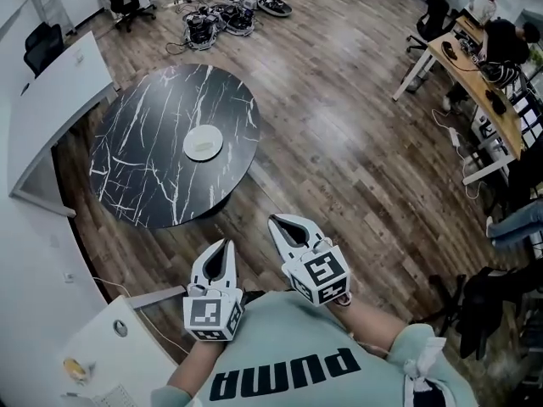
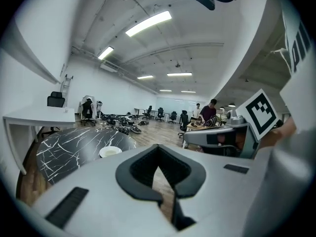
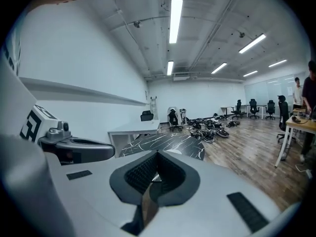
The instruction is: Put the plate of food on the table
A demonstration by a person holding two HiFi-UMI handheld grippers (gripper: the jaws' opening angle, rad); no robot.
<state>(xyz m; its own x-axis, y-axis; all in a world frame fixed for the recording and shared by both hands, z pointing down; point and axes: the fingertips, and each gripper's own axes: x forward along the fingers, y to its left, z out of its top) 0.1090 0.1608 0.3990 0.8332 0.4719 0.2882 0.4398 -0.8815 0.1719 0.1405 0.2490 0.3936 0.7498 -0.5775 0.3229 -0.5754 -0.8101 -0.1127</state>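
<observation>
Wood-plank flooring [image 1: 339, 142] is running through a wide office, and on it the round black marble table [image 1: 144, 168] is standing as our landmark. Near the table's middle the plate of food [image 1: 203, 142] is sitting flat, white, with something pale on it that we are not making out. With the plate resting there, well in from the rim, we are judging the task as done.

We are holding the left gripper [image 1: 226, 246] and the right gripper [image 1: 277, 221] well short of the table, side by side against our chest, tips pointing toward it. Both are pinched narrow, jaw tips meeting with nothing between them, which we are reading as a resting carry with nothing left to place.

Beyond the table, dark gear [image 1: 229, 11] is lying heaped on the floor. A white counter [image 1: 51, 100] is flanking the table's left edge. Well apart on the table's right, people are working at a long desk [image 1: 462, 70].
</observation>
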